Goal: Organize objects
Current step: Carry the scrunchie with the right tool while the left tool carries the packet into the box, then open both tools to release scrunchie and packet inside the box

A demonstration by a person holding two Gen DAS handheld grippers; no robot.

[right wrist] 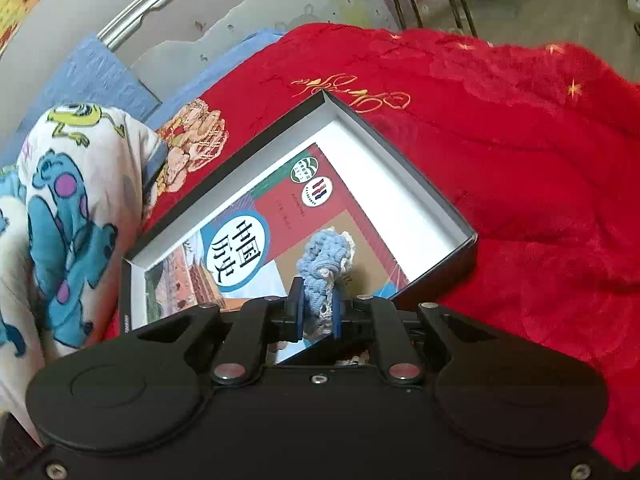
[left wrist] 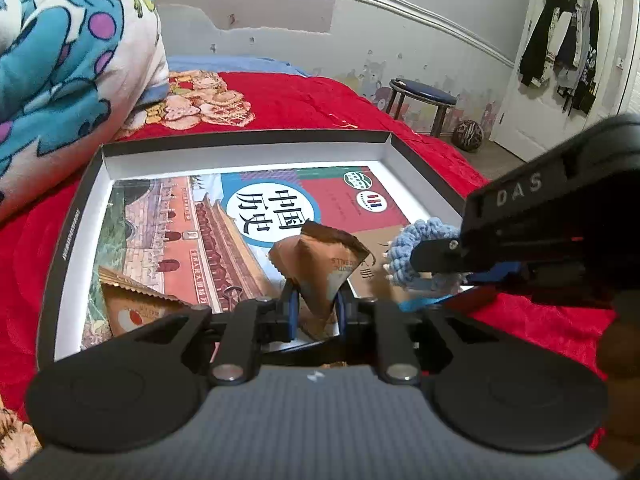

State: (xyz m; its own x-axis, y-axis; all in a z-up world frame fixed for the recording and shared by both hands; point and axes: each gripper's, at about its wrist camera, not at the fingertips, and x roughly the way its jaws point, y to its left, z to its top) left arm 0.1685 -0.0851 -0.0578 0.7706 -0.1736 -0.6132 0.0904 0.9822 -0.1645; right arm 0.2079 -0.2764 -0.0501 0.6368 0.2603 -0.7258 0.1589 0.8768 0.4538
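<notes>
Two brown packets show in the left wrist view: one brown packet pinched upright between the closed-in fingers of the left gripper over the near edge of the single open box, a second packet lying in the box's near left corner on the one book. One blue crochet piece is clamped in the right gripper, held above the book near the box's right edge. Only the left view shows the packets and the right gripper reaching in from the right; the right view alone shows gold embroidery on the red blanket past the box's far corner.
</notes>
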